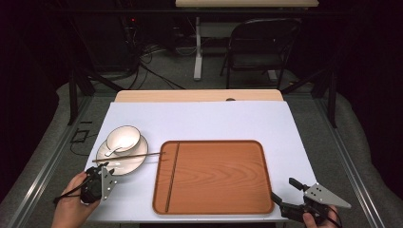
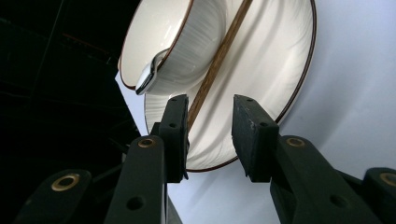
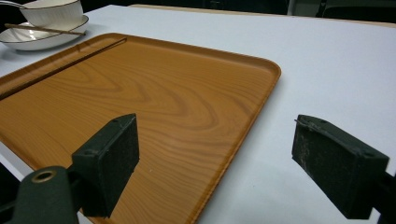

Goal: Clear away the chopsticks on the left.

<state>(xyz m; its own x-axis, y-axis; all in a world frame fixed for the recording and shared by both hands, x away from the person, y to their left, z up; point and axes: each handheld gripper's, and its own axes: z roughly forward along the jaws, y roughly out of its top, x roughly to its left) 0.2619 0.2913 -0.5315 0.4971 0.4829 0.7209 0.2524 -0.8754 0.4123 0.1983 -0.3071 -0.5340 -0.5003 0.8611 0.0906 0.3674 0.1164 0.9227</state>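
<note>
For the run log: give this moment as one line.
left claw: open, at plate rim by chopstick | right claw: open, over tray corner | bowl: on plate

Overhead forward view; two close gripper views sharing plate (image 2: 261, 70).

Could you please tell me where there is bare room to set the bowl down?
Most of the tray right of its chopstick is bare, as is the table beyond it. The plate with the bowl is crowded.

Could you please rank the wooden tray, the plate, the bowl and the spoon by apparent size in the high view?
1. wooden tray
2. plate
3. bowl
4. spoon, mostly inside the bowl, so its full length is unsure
</note>
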